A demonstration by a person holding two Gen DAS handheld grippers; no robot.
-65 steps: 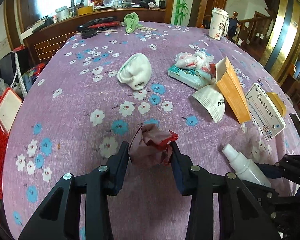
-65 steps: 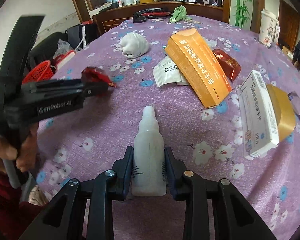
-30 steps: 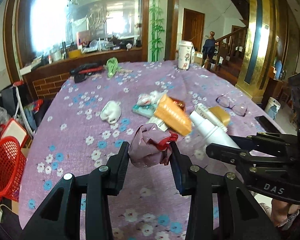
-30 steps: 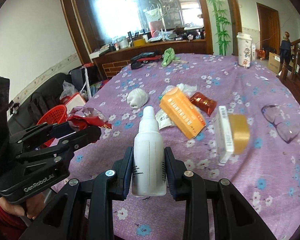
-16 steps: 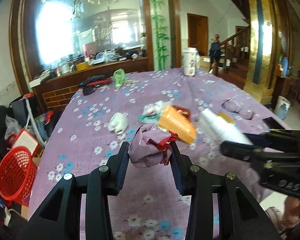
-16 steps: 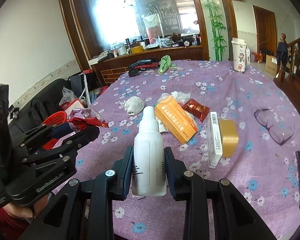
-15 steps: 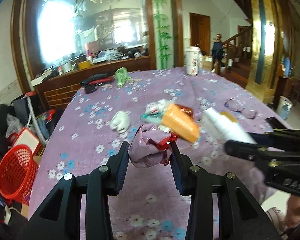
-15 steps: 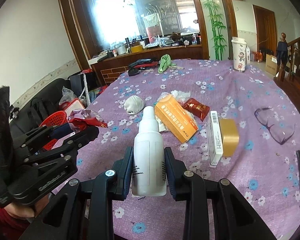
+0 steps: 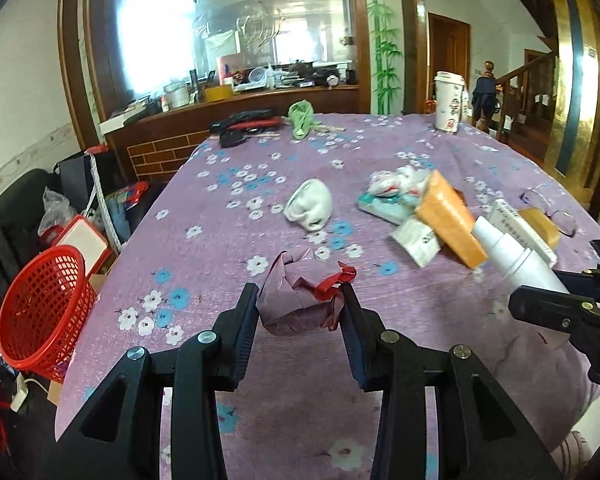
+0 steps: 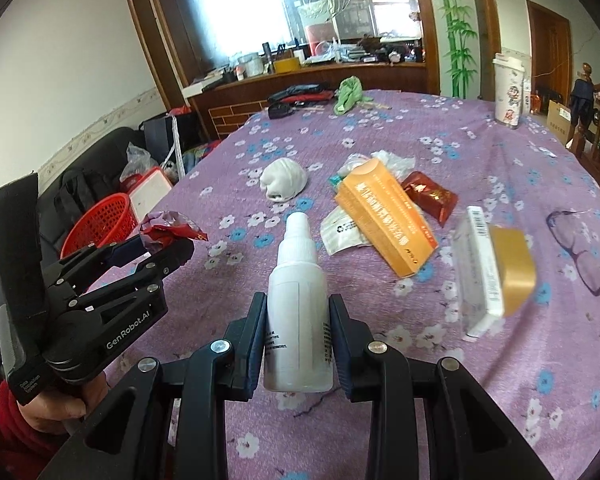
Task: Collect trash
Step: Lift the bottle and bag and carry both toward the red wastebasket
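My left gripper (image 9: 299,312) is shut on a crumpled red and purple wrapper (image 9: 300,300), held above the near part of the purple flowered table (image 9: 236,240). It also shows in the right wrist view (image 10: 168,240). My right gripper (image 10: 298,332) is shut on a white spray bottle (image 10: 298,304), also held above the table; the bottle shows in the left wrist view (image 9: 516,256). A red basket (image 9: 40,308) stands on the floor to the left of the table.
On the table lie a white crumpled wad (image 9: 310,206), an orange box (image 10: 384,220), a red packet (image 10: 430,196), a white and yellow box (image 10: 492,268), glasses (image 10: 584,248), a paper cup (image 10: 508,90) and a green cloth (image 10: 348,94).
Both grippers have kept hold of their objects and swung a little to the left; the red basket now appears larger and nearer in the left wrist view.
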